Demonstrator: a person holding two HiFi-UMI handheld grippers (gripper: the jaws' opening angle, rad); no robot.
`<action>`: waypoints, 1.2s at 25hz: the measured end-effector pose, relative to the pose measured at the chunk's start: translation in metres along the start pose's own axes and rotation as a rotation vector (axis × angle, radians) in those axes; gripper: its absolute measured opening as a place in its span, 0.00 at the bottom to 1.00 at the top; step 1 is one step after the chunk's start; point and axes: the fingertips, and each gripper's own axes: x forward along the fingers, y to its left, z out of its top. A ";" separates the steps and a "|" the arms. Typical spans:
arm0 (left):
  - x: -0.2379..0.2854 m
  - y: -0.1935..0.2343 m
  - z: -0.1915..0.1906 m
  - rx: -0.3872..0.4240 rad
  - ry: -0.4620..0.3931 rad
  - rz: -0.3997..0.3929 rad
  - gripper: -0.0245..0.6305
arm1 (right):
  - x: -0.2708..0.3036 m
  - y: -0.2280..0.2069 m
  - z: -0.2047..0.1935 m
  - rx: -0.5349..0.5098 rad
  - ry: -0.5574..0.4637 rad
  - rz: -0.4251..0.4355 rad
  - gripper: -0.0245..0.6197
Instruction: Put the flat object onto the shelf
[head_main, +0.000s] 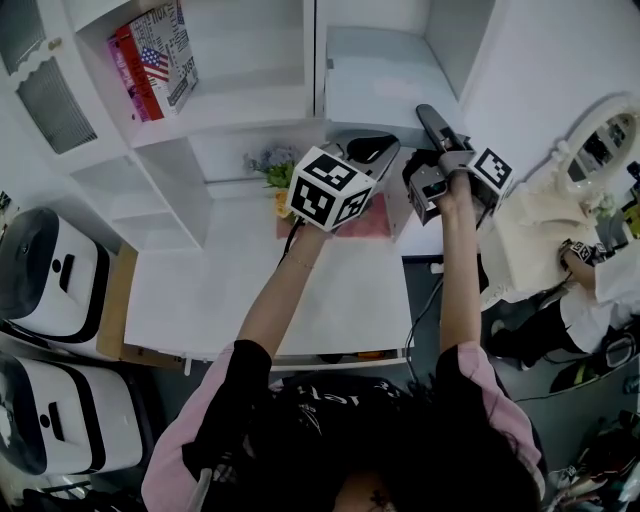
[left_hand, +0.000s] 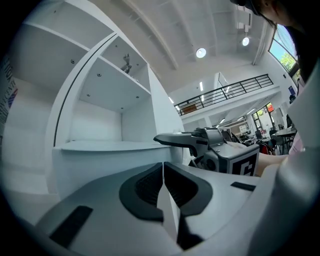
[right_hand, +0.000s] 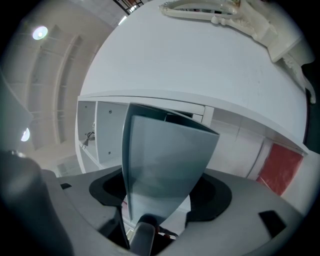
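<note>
A flat pale blue-grey board (head_main: 385, 75) lies in the shelf's right compartment, and my right gripper (head_main: 430, 115) is shut on its near edge. In the right gripper view the board (right_hand: 165, 165) rises from between the jaws toward the white shelf (right_hand: 150, 102). My left gripper (head_main: 375, 148) hangs just left of it below the shelf board (head_main: 250, 105), shut and holding nothing. Through the left gripper view its pads (left_hand: 145, 187) meet, with the right gripper (left_hand: 200, 145) beside the shelf ledge (left_hand: 100, 146).
Books (head_main: 155, 60) stand in the upper left compartment. On the white desk (head_main: 250, 300) below are a red mat (head_main: 370, 220) and a small plant (head_main: 272, 170). White appliances (head_main: 50, 275) stand at left. An ornate mirror (head_main: 600, 135) and a person (head_main: 590, 275) are at right.
</note>
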 end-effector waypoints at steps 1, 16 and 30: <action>0.000 0.000 0.000 0.002 0.002 0.001 0.07 | -0.003 0.001 -0.002 -0.005 0.003 0.003 0.53; 0.002 -0.012 -0.013 0.008 0.066 0.081 0.07 | -0.059 0.035 -0.029 -0.166 0.088 0.099 0.53; -0.048 -0.086 -0.043 -0.079 0.076 0.155 0.07 | -0.144 0.023 -0.079 -0.439 0.240 0.128 0.53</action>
